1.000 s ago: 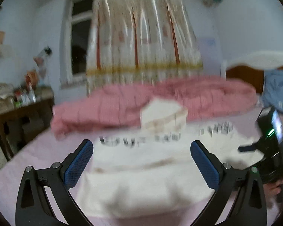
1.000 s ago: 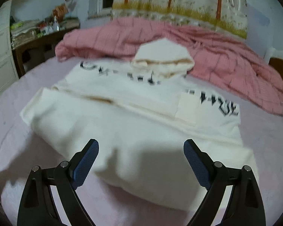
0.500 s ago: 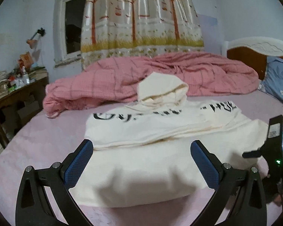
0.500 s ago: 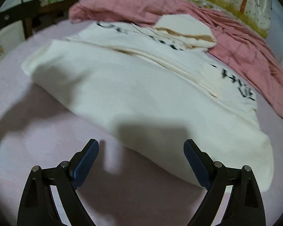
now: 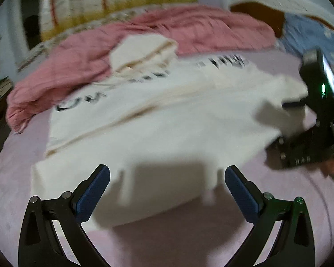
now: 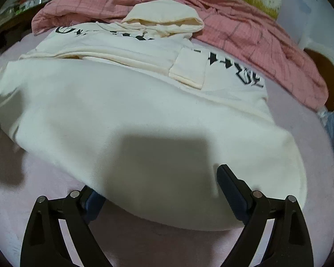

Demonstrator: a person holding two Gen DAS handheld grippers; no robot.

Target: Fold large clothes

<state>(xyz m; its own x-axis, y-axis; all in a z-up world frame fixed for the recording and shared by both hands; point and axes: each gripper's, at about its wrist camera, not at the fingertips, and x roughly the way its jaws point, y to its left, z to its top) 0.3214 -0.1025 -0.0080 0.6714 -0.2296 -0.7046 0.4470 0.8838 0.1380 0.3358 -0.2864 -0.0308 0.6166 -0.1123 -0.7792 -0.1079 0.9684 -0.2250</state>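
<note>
A cream hoodie [image 5: 162,115] with black lettering lies flat on the pink bed sheet [image 5: 189,233], sleeves folded in, hood [image 5: 142,51] at the far side. It also shows in the right wrist view [image 6: 144,115]. My left gripper [image 5: 167,191] is open at the hoodie's near hem. My right gripper [image 6: 160,191] is open with the hem edge between its fingers: the left finger is under the cloth, the right finger [image 6: 231,191] on top. The right gripper's body also shows in the left wrist view [image 5: 318,115] at the hoodie's right corner.
A pink checked quilt [image 6: 245,29] is bunched behind the hoodie. A blue pillow [image 5: 311,35] and a wooden headboard [image 5: 256,11] are at the right. A patterned curtain [image 5: 113,2] hangs behind. A cluttered table [image 6: 17,2] stands at the far left.
Both grippers have dropped lower and moved in to the hoodie's near hem. The right gripper now straddles the hem edge. The left view is blurred from motion.
</note>
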